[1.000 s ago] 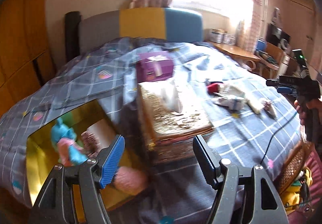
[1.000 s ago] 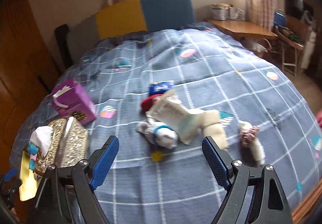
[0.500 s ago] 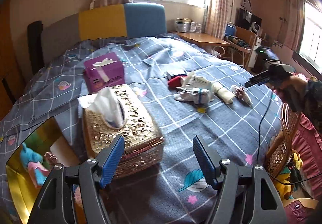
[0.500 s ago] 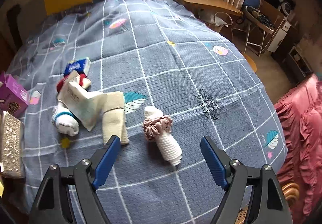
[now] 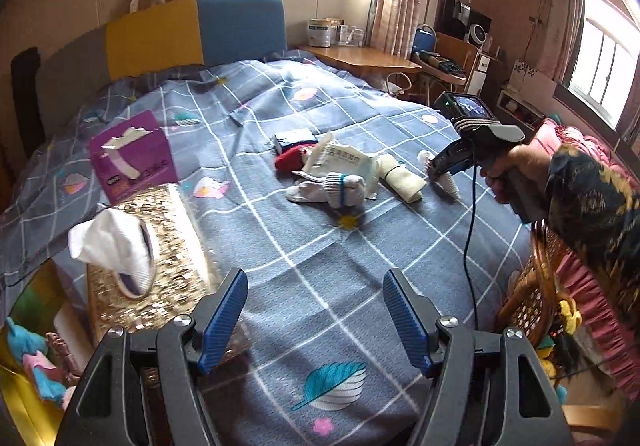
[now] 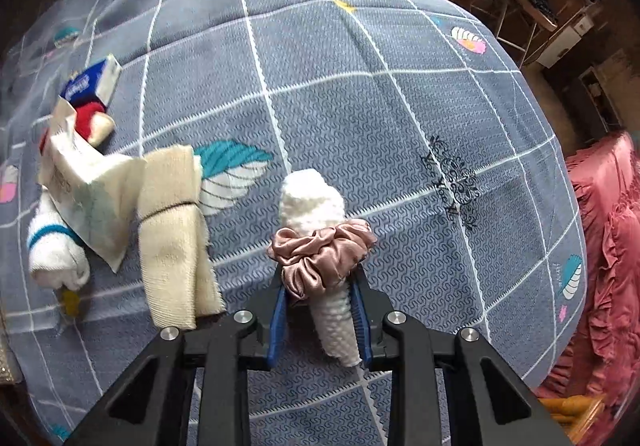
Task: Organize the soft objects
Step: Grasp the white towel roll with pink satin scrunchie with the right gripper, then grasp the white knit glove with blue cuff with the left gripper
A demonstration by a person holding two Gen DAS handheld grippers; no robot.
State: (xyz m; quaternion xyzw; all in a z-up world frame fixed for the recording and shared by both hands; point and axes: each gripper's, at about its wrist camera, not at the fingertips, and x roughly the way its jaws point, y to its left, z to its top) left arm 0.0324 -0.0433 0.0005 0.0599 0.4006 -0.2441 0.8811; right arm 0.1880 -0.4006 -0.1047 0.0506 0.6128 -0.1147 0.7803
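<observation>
Right gripper point(image 6: 320, 310): we see its jaws, just closing, clamp the white roll point(image 6: 316, 246) below its scrunchie point(image 6: 320, 250).
Left gripper point(image 5: 316, 318): open, empty.
Risk: scrunchie may slide off (shallow grip).

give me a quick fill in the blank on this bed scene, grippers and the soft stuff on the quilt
1. The right gripper, whose jaws have just been closing, grips the white rolled towel, which wears a pink satin ____ around its middle.
2. The left gripper has its jaws ____, with nothing between them.
3. The white tissue sticks out of the ____ tissue box.
4. The rolled white sock has a ____ stripe.

Missing words: scrunchie; open; gold; blue
</observation>
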